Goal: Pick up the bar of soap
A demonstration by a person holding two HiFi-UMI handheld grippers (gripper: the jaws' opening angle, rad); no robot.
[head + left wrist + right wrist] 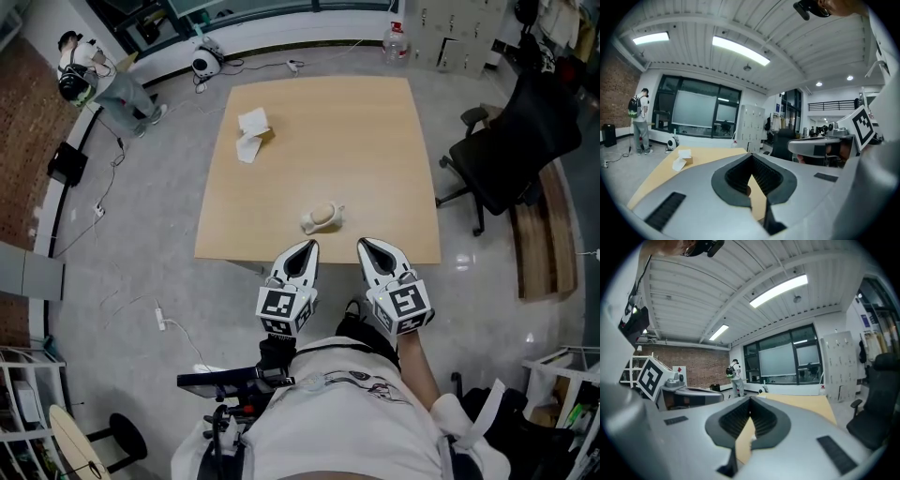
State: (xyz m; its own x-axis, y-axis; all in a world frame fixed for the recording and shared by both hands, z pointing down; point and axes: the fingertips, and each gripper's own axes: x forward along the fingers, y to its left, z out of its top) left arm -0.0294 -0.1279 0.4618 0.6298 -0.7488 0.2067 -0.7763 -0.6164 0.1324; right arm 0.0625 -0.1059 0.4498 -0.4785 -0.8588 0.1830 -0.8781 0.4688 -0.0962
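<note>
A pale cream lump, apparently the bar of soap on a small dish (pixel 322 217), lies near the front edge of the tan table (pixel 375 141). My left gripper (pixel 308 245) and right gripper (pixel 365 243) hover side by side just short of that edge, both pointing at the table, jaws shut and empty. The soap sits a little beyond and between their tips. In the left gripper view the jaws (pixel 751 156) meet at the tip, and a brownish bit shows through the gap below. The right gripper view shows its jaws (pixel 750 400) closed over the tabletop (pixel 806 404).
A white tissue with a small brown box (pixel 253 134) lies at the table's far left. A black office chair (pixel 511 141) stands to the right of the table. A person with a backpack (pixel 103 80) stands far left. Cables trail over the floor (pixel 141 234).
</note>
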